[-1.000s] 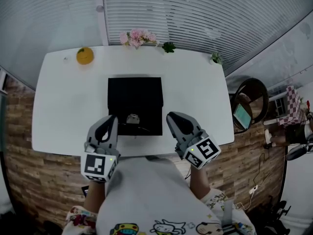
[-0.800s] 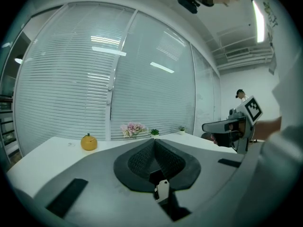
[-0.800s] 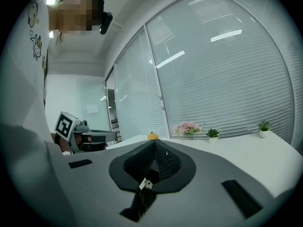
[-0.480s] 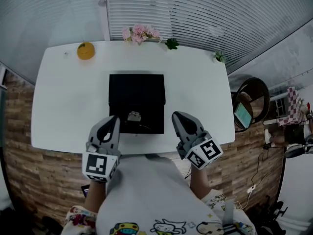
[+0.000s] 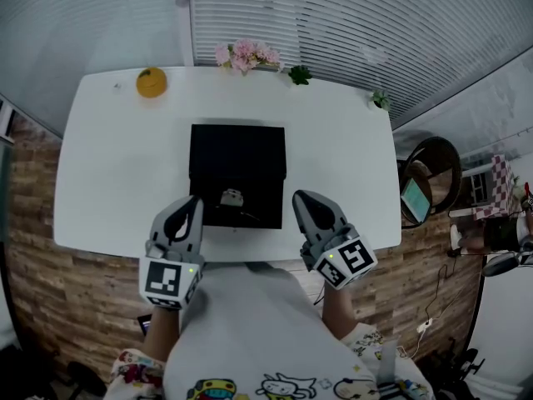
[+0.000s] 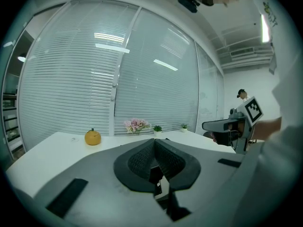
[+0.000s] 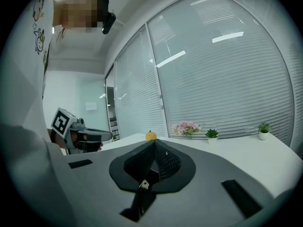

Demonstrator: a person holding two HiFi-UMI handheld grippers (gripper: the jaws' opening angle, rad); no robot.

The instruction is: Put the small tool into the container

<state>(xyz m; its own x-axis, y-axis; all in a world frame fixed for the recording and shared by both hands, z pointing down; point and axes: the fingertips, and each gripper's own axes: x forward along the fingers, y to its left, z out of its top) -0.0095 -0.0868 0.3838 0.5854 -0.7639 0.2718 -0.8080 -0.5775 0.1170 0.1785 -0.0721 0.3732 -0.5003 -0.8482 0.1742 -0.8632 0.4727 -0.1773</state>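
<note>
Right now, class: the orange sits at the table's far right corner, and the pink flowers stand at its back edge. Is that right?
No. The orange sits at the far left corner of the table, as the head view shows. The pink flowers do stand at its back edge.

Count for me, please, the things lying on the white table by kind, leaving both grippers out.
Orange fruit: 1
Pink flower bunch: 1
Small green plants: 2
Black container: 1
Small tool: 1
Total: 6
</note>
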